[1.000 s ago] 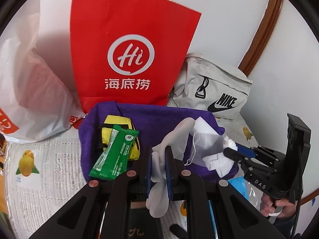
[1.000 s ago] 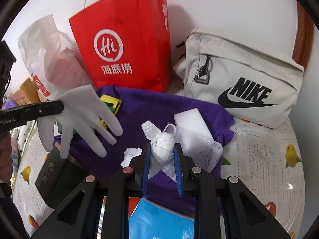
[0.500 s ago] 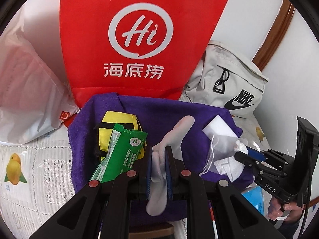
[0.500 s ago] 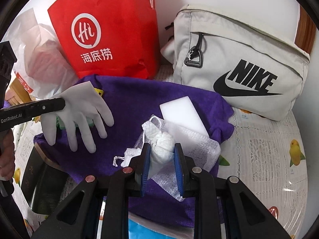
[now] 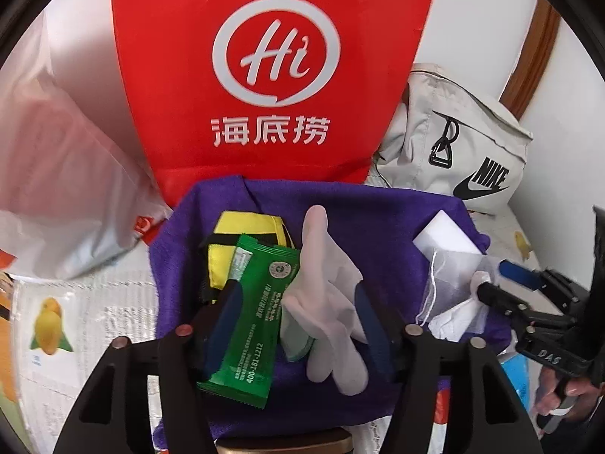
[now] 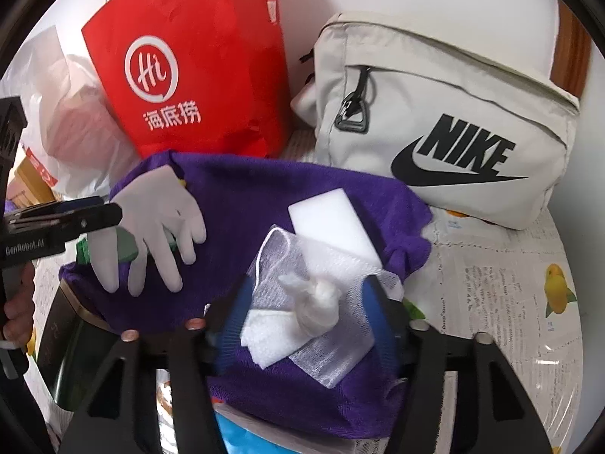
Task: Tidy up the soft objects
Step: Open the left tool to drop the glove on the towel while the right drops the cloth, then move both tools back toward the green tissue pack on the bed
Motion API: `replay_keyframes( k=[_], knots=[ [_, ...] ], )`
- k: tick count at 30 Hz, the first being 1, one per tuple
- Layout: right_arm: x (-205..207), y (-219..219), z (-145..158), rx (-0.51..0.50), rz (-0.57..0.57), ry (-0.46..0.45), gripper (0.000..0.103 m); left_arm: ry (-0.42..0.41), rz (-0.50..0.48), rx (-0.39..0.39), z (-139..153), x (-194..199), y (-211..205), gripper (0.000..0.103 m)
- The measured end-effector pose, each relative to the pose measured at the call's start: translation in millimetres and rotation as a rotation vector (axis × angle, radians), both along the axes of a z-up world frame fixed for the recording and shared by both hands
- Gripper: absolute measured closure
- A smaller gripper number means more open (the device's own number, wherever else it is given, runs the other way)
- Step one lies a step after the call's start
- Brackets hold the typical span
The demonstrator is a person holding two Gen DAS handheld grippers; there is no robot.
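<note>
A purple towel [image 5: 378, 227] is spread out and holds the soft things. My left gripper [image 5: 297, 308] is open, and a white glove [image 5: 325, 283] lies loose between its fingers, partly over a green packet [image 5: 257, 314] and a yellow pouch [image 5: 245, 227]. My right gripper [image 6: 308, 314] is open, with a white mesh bag [image 6: 340, 276] and its knotted wad [image 6: 317, 302] lying between the fingers on the towel [image 6: 245, 189]. A white sponge block [image 6: 332, 223] sits just behind it. The glove also shows in the right wrist view [image 6: 159, 223].
A red paper bag [image 5: 272, 75] stands behind the towel, a clear plastic bag [image 5: 64, 174] to its left, a beige Nike bag [image 6: 453, 132] to its right. The towel rests on a dark box [image 6: 64, 340]. A blue packet [image 6: 242, 435] lies in front. Printed tablecloth [image 6: 510, 302] around.
Both grippers moved forward over the towel and opened. The left let go of the glove; the right let go of the mesh bag. Both items now rest on the towel.
</note>
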State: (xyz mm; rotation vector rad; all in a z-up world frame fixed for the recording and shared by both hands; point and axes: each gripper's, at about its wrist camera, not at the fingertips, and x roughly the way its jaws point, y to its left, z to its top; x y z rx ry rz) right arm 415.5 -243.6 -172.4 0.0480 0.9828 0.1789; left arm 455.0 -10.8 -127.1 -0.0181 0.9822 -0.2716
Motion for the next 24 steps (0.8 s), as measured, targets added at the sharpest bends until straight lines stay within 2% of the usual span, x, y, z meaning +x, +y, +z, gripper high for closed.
replay_keyframes(
  k=[4,8,17,20,24],
  knots=[
    [-1.2,-1.9,5.2,0.017,-0.009,0.011,0.037,-0.03,0.033,0.068,8.1,-8.2,-5.1,0.034],
    [-9.9,-3.5,15.8,0.054,-0.009,0.011,0.037,-0.048,0.05,0.075,19.5,-21.7,-4.8,0.034],
    [-56.3,6.0,56.9,0.05,-0.01,-0.07,0.037,-0.186,0.009,-0.006,68.2,-83.9,2.3,0.035],
    [-76.3,9.0,64.9,0.049,-0.019,-0.083,0.037,-0.216,0.022,0.003,81.3,-108.3,5.8,0.035],
    [-105.2,15.7,72.8,0.035,-0.022,-0.089,0.037,-0.188,0.057,-0.026,90.0,-135.8,16.3,0.034]
  ],
)
